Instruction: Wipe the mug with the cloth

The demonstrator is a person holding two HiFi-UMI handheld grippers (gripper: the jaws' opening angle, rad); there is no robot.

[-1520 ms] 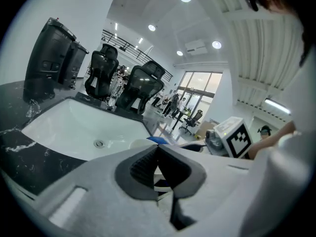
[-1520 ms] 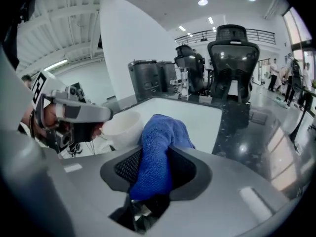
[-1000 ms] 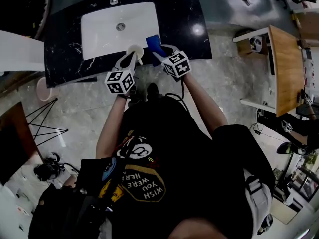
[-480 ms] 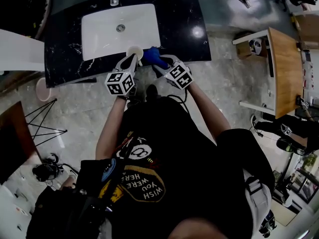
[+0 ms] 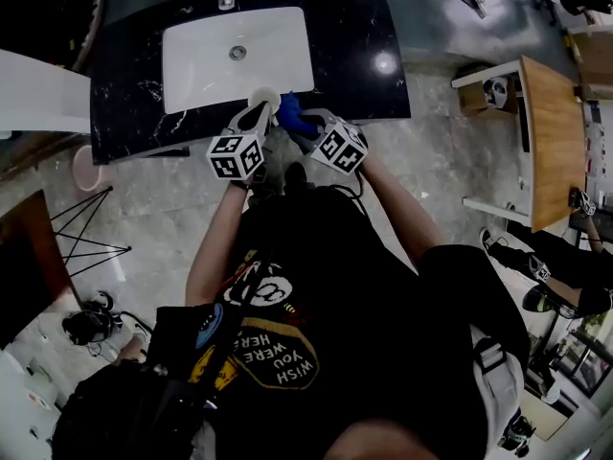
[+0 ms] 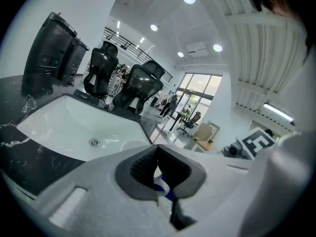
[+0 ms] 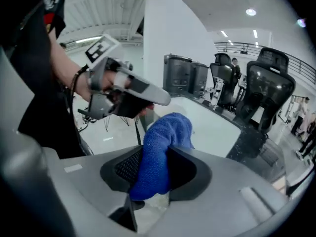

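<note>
down at the front edge of the black counter (image 5: 124, 113), just before the white sink (image 5: 201, 65), the left gripper (image 5: 255, 115) has its jaws almost together, pinching a thin white part of the mug (image 5: 263, 98). right beside the mug, on its right, is the bunched blue cloth (image 5: 291, 116). the right gripper (image 7: 154, 171) has its jaws clamped on the cloth, which sticks out past them toward the mug.

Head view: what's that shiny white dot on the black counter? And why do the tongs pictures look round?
Head view: likely a lamp's glare on the glossy counter. Left gripper view and right gripper view: wide lenses bend edges, darken corners.
</note>
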